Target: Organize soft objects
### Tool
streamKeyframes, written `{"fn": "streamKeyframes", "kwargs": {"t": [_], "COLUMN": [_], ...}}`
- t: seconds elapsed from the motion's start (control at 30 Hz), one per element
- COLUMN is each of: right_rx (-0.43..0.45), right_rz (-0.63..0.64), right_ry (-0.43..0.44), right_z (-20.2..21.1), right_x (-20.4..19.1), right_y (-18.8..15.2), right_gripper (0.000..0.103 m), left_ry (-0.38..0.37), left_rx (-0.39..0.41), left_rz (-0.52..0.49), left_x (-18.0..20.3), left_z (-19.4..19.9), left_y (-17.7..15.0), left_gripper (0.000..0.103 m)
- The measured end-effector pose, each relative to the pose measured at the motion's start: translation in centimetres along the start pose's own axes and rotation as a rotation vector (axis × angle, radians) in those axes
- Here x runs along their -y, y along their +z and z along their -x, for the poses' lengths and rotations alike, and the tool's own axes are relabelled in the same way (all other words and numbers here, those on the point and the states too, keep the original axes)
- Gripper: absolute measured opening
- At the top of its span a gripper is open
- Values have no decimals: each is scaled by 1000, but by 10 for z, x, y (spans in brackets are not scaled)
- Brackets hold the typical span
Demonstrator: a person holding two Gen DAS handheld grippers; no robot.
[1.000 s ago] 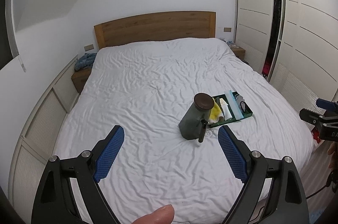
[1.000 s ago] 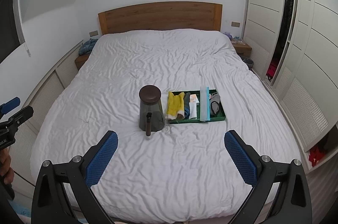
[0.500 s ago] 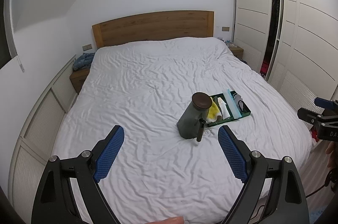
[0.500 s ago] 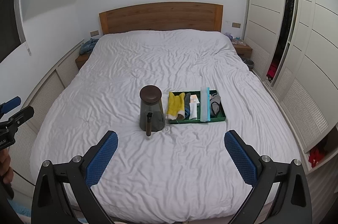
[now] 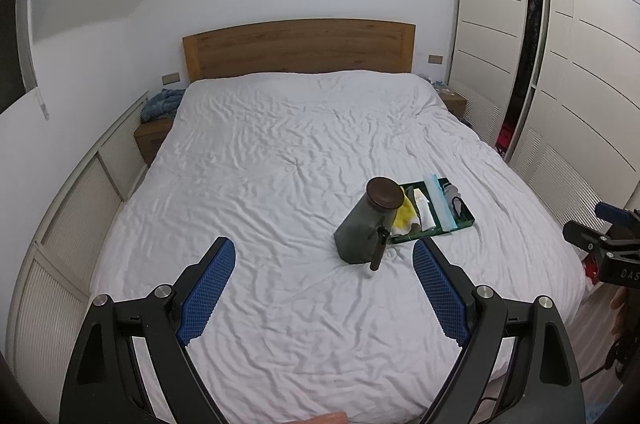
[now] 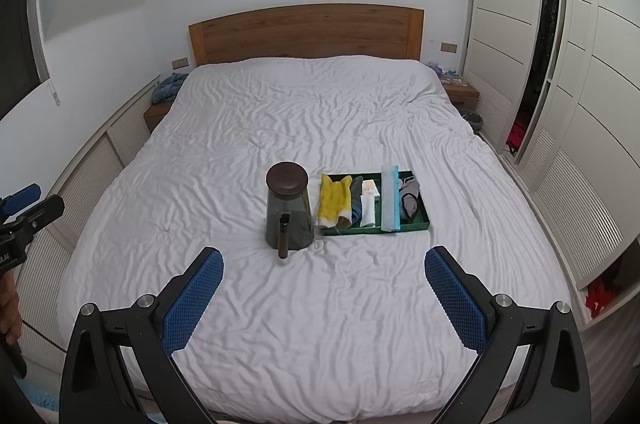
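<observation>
Both grippers are hanging over the foot end of a bed (image 6: 280,112) covered with a wrinkled white sheet, pointing down toward it.

The left gripper (image 5: 324,256) is holding its blue-padded fingers (image 5: 208,288) wide apart, with nothing between them but sheet. The right gripper (image 6: 324,264) is doing the same, its fingers (image 6: 192,300) spread wide and gripping nothing.

A dark jug (image 6: 289,212) with a round brown lid and a dark handle is standing upright on the sheet. Seen from the right gripper, it is sitting ahead of the fingers, nearer the left one; seen from the left gripper, it is lying ahead and just inside the right finger.

A green tray (image 6: 423,212) is resting on the bed just beside the jug, ahead of the right gripper's fingers and toward its right finger. Soft things are lying side by side in it: a yellow cloth (image 6: 334,198) nearest the jug, then a dark blue rolled cloth (image 6: 356,198), a white folded piece (image 6: 369,204), a light blue strip (image 6: 390,198) and a grey piece (image 6: 410,198) at the far end. From the left gripper, the tray (image 5: 466,220) is showing beyond its right finger.

A wooden headboard (image 6: 306,32) is standing far beyond the fingers, and a white wardrobe (image 6: 592,72) is lining the right side.
</observation>
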State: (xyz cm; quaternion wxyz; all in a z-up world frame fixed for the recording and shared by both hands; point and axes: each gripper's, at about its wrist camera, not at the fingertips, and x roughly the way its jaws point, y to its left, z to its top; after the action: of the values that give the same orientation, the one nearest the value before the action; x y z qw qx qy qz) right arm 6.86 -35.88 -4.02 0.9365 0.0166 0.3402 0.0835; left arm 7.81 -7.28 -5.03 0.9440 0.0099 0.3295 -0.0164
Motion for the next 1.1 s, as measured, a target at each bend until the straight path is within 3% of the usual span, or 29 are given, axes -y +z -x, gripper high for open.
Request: {"fn": "streamKeyframes", "kwargs": {"t": [0.6, 1.1], "right_rx": [4, 3], "right_rz": [9, 10], "right_ry": [5, 6], "right_z": [0, 0], "right_x": [-1, -3], "right_y": [3, 2], "right_gripper": [103, 103], "left_ry": [9, 3], "left_rx": [47, 0], "left_rz": [-11, 1], "left_x": [4, 2], "left_z": [12, 8], "left_y": [-2, -1], "left_gripper": [87, 87]}}
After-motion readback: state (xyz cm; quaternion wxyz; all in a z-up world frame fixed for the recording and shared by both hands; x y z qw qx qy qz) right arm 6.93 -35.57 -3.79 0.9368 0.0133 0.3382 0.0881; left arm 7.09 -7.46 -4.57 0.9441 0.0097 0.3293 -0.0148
